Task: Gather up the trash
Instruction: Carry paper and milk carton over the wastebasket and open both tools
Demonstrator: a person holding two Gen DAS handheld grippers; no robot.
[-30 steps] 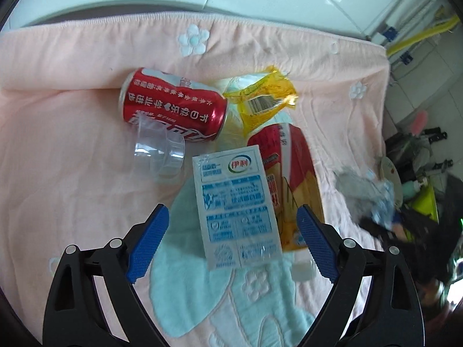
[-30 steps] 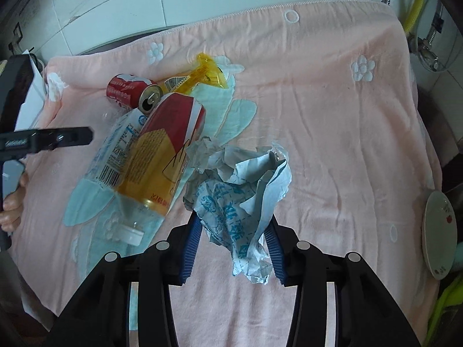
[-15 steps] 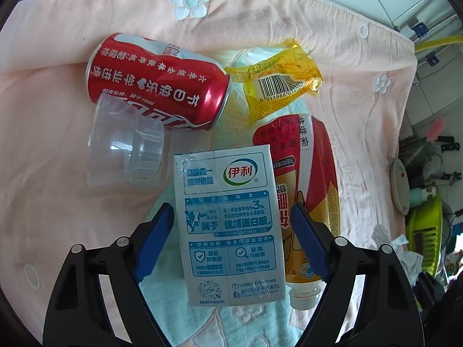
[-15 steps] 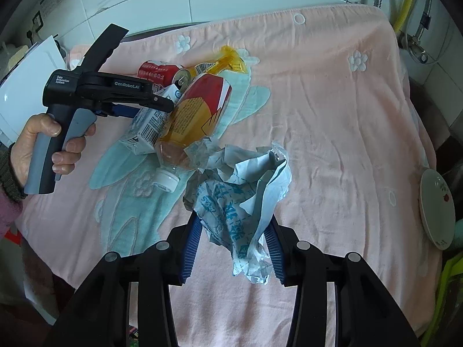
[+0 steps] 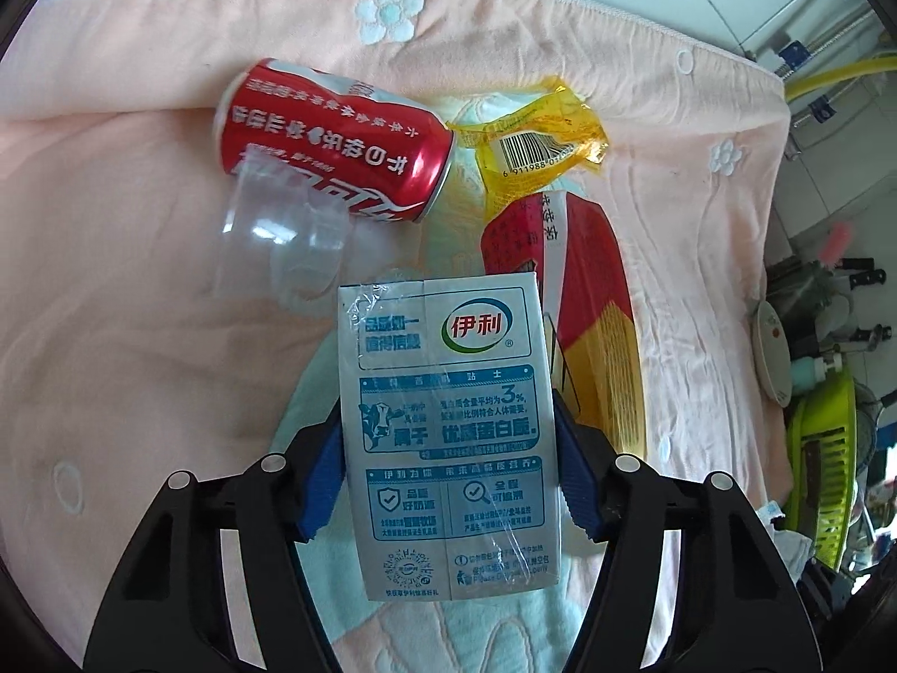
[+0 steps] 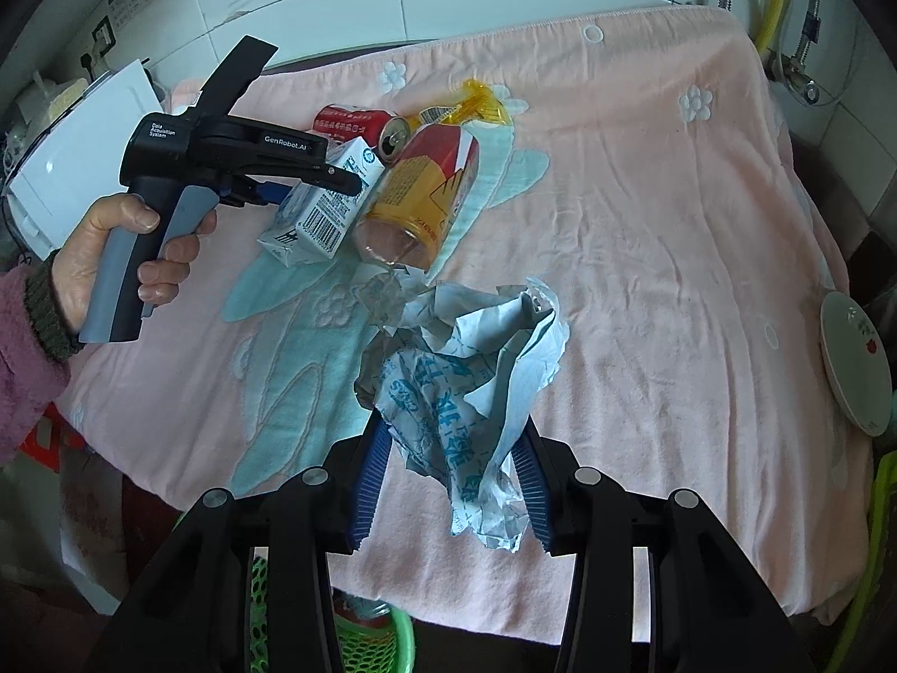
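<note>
- Two claws were busy: the left claw (image 5: 448,471) was clamped on the milk carton (image 5: 448,420), beside the bottle (image 5: 583,331) on the pink towel (image 5: 112,303).
- The right claw (image 6: 451,482) gripped crumpled paper (image 6: 459,387) above the towel's near edge.
- Lifting the carton straight up would likely spare the can (image 5: 331,140) and clear cup (image 5: 280,235).
- A green basket (image 6: 381,639) showed below; probably the drop spot.

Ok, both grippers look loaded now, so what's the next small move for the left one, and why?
Probably lift the left gripper straight up a little. Its blue pads sit against both sides of the milk carton, so the grip looks made. The carton lies close beside the bottle on the pink towel, so a vertical lift should clear it without dragging. The right gripper already holds the crumpled wrapper.
</note>
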